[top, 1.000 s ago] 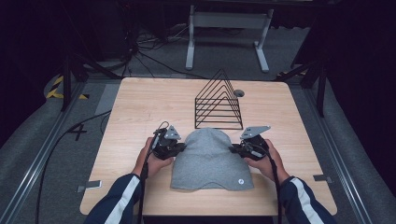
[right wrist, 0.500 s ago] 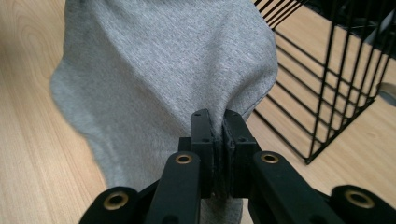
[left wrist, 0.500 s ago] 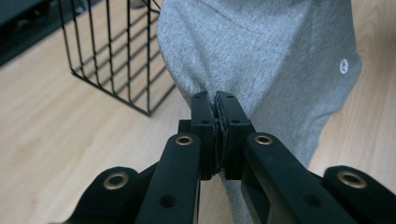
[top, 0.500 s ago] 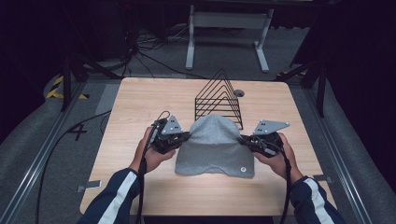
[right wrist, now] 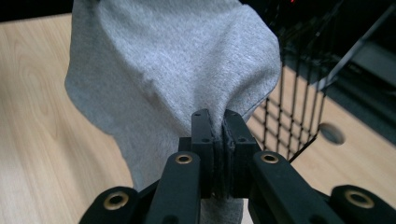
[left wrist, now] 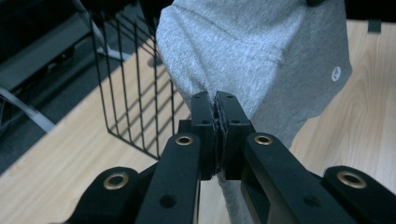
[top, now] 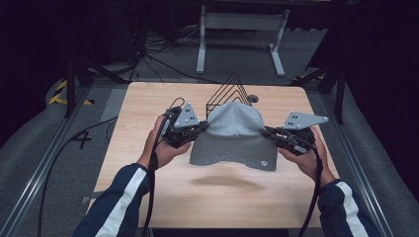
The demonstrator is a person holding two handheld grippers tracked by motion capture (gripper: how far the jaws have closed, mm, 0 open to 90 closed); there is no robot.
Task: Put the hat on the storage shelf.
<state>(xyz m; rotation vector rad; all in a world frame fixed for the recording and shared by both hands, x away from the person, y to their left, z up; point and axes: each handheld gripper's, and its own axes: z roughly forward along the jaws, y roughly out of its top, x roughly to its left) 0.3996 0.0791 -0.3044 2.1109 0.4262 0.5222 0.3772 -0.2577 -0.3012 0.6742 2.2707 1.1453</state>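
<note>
Compared with a moment ago, the grey hat [top: 232,136] no longer lies flat near the table's [top: 148,98] front edge: it now hangs in the air between the two grippers, its shadow on the wood below, its crown raised toward the black wire rack [top: 225,94] at the far edge. This suggests the hat is being carried to the rack for draping. The left gripper [top: 201,127] has its jaws closed tight on the hat's left edge, cloth pinched between the pads [left wrist: 205,126]. The right gripper [top: 267,132] is likewise clamped on the right edge, fabric bunched between its pads [right wrist: 232,135].
</note>
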